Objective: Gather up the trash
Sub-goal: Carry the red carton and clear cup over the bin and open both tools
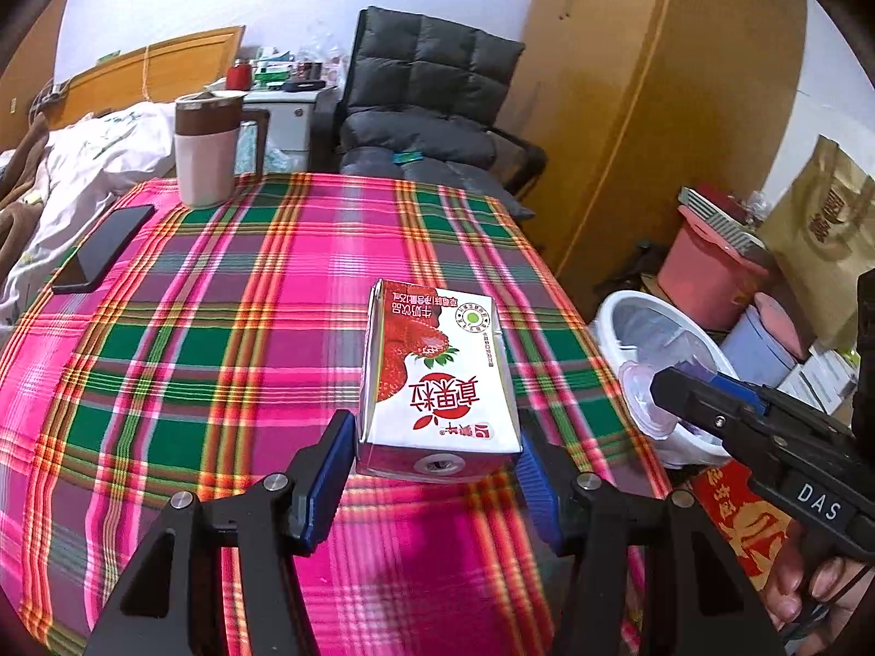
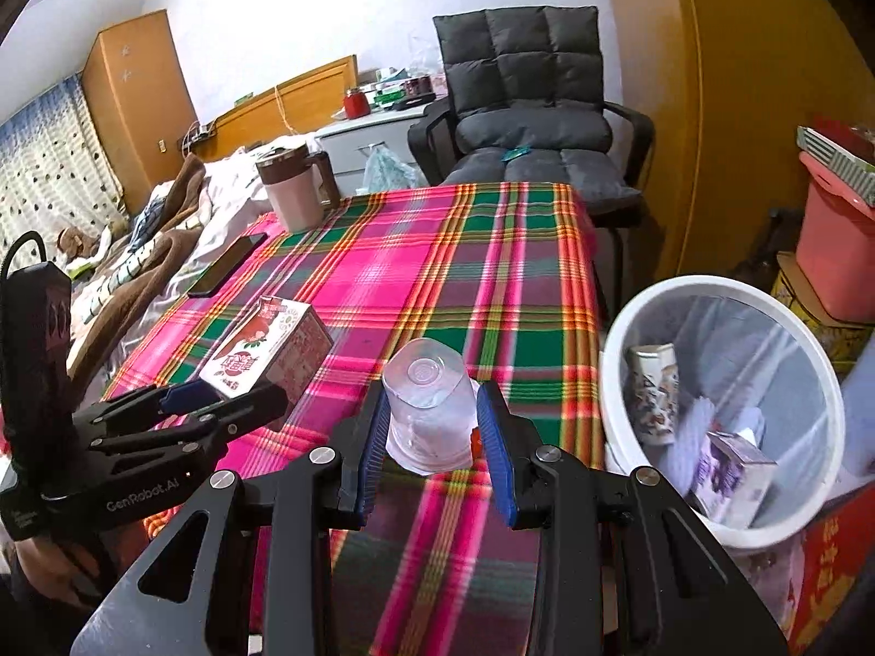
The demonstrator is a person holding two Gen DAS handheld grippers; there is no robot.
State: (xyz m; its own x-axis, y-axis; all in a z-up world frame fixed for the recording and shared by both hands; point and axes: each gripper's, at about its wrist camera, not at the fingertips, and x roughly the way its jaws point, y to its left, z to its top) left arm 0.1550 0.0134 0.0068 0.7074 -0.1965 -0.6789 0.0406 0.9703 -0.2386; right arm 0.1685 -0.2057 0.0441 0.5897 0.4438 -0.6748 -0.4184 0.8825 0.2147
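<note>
A: Close in, left gripper [image 1: 437,459] has its blue pads clamped on the near end of the strawberry milk carton [image 1: 437,377], jaws fairly wide, carton lifted off the plaid tablecloth [image 1: 219,328].

B: And the right gripper [image 2: 432,426]?

A: Pinched on a clear plastic cup [image 2: 429,404], upside down, base facing cam, jaws abt a third open. It's over the table's right edge, just beside the white trash bin [image 2: 820,382].

B: What's in the bin?

A: Clear liner, a patterned can [image 2: 653,399] standing up and a purple carton [image 2: 733,470] tilted, w/ some crumpled stuff I can't make out.

B: Further back?

A: Black phone [image 1: 104,251] at the table's left edge, pink-and-brown jug [image 1: 208,147] at the far corner. Behind that a dark padded chair [image 1: 426,87] and a bed [image 1: 93,164] on the left.
</note>
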